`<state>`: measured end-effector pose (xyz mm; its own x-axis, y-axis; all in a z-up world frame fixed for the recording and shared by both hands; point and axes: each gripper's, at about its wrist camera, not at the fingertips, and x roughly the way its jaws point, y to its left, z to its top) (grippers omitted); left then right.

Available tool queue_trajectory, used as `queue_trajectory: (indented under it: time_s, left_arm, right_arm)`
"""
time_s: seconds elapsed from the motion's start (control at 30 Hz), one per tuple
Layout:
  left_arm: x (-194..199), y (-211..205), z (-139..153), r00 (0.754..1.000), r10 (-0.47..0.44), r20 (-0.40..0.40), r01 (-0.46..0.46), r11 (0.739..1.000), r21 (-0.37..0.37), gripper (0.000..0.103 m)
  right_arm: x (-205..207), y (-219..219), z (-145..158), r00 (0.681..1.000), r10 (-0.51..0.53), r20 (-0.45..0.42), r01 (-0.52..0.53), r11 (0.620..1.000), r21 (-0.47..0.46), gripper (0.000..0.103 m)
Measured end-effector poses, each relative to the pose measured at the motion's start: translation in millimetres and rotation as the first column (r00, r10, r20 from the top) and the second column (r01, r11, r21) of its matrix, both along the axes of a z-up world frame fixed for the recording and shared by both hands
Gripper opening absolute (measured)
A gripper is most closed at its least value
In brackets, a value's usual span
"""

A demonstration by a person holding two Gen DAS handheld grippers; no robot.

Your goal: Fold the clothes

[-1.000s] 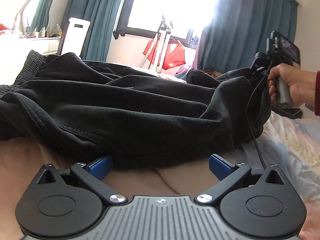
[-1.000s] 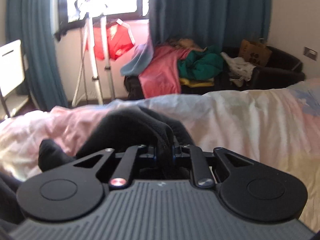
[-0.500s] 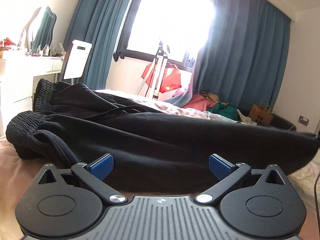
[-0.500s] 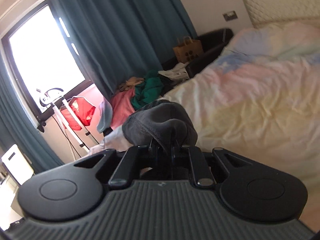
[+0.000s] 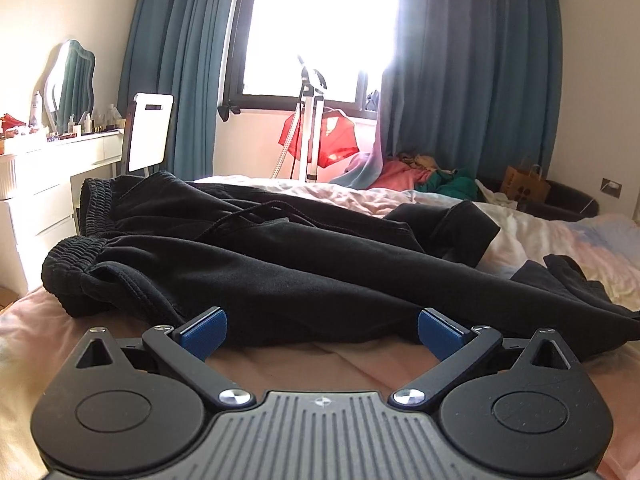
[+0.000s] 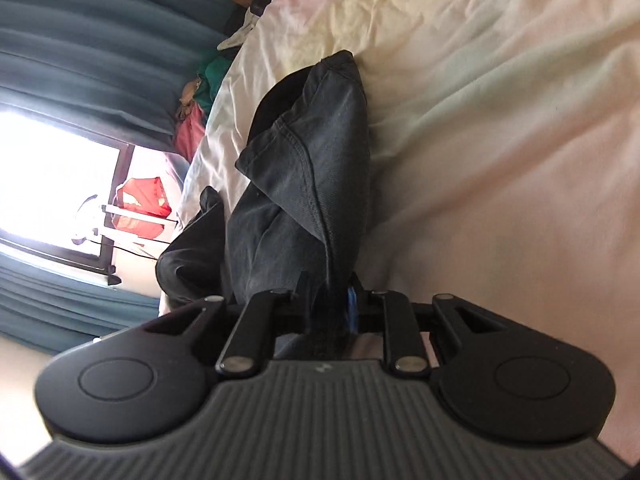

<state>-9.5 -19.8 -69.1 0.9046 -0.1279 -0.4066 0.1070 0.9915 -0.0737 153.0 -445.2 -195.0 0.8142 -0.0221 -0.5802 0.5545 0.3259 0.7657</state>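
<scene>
A pair of black trousers (image 5: 280,264) lies spread across the bed (image 5: 352,364), with the elastic waistband (image 5: 76,256) at the left and the legs running to the right. My left gripper (image 5: 320,330) is open and empty, low over the sheet just in front of the near edge of the cloth. My right gripper (image 6: 330,304) is shut on a trouser leg (image 6: 308,184) near its hem. The right wrist view is rolled onto its side, with the leg stretched out over the pale sheet (image 6: 500,140).
A white dresser (image 5: 48,184) with a mirror stands left of the bed. A white chair (image 5: 150,140) and a stand with a red garment (image 5: 320,140) are by the window. A heap of clothes (image 5: 420,172) and a paper bag (image 5: 524,184) lie beyond the bed.
My right gripper has pulled the trouser leg out to the right and rolled onto its side. The heaped trousers have flattened and stretched over the bed. My left gripper has stayed open.
</scene>
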Motion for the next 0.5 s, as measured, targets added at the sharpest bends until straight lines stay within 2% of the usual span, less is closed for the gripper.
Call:
queue_trajectory:
  time_s: [0.1, 0.17, 0.3, 0.33, 0.43, 0.5]
  left_arm:
    - [4.0, 3.2, -4.6, 0.999, 0.017, -0.038, -0.017, 1.0, -0.016, 0.103]
    - [7.2, 6.0, -6.7, 0.998, 0.025, -0.057, -0.027, 0.999, -0.033, 0.103]
    - [14.1, 12.1, -9.9, 0.996, 0.037, -0.085, -0.043, 0.997, -0.071, 0.103]
    - [16.1, 12.0, -10.9, 0.995, 0.037, -0.09, -0.043, 0.996, -0.076, 0.103]
    - [24.4, 10.3, -15.0, 0.993, 0.028, -0.112, -0.039, 0.995, -0.095, 0.103]
    - [30.2, 8.5, -18.2, 0.992, 0.018, -0.127, -0.032, 0.994, -0.107, 0.103]
  right_arm:
    - [3.9, -3.5, 12.0, 0.999, -0.032, 0.002, 0.032, 0.993, -0.11, 0.045]
    - [12.5, -8.1, 19.1, 0.999, -0.034, 0.01, 0.035, 0.977, -0.212, 0.064]
    - [44.3, -12.8, 28.1, 1.0, 0.02, -0.003, -0.019, 0.897, -0.442, 0.068]
    - [54.9, -15.3, 23.7, 0.999, 0.042, -0.032, -0.052, 0.88, -0.472, 0.074]
    - [85.2, -20.1, 5.5, 0.99, 0.064, -0.124, -0.12, 0.847, -0.518, 0.073]
    - [99.1, -20.0, -6.5, 0.984, 0.092, -0.152, -0.16, 0.833, -0.53, 0.074]
